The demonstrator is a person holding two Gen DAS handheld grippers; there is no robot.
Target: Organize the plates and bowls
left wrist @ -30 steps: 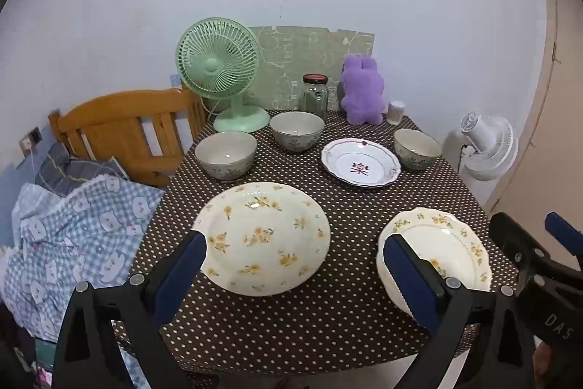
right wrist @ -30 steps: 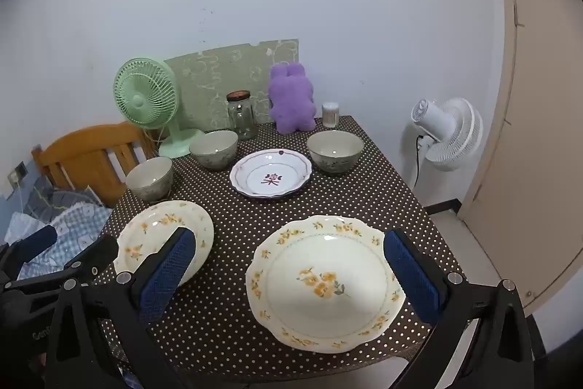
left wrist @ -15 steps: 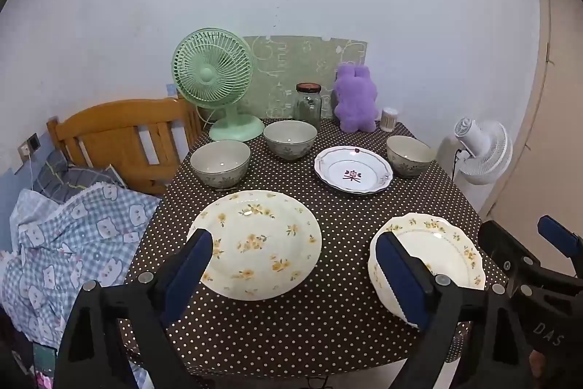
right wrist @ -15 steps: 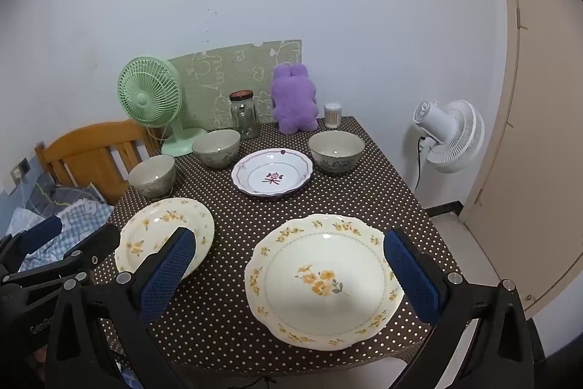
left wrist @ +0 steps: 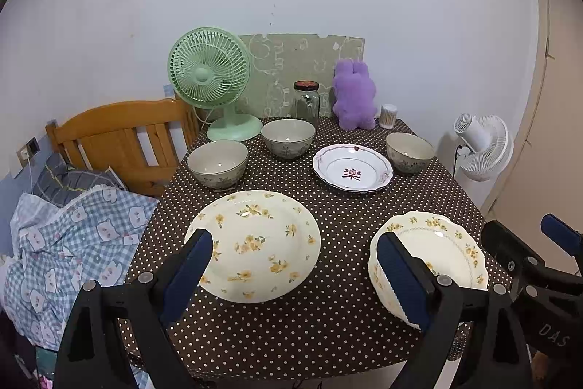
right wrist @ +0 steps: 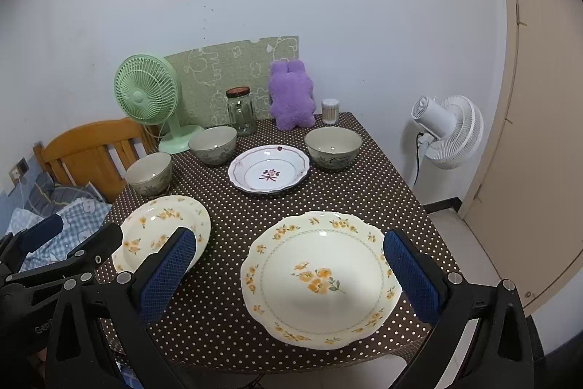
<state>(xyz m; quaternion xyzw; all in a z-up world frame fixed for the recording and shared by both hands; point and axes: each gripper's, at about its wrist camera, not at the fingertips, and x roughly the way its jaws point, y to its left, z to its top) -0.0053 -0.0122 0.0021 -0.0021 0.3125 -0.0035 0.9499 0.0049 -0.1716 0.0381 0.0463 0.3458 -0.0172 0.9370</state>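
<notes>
Currently both tongs [left wrist: 295,270] [right wrist: 289,270] gape empty above cream, yellow-flowered plates [left wrist: 257,243].

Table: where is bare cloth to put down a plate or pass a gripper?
Bare cloth lies between the two yellow-flower plates, reaching back toward the white plate, and along the front edge. The back is crowded: three bowls, jar, green fan, plush.

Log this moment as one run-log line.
left tool: open, above left plate | right tool: open, above right plate | three bowls, small plate: untouched | nothing stacked
</notes>
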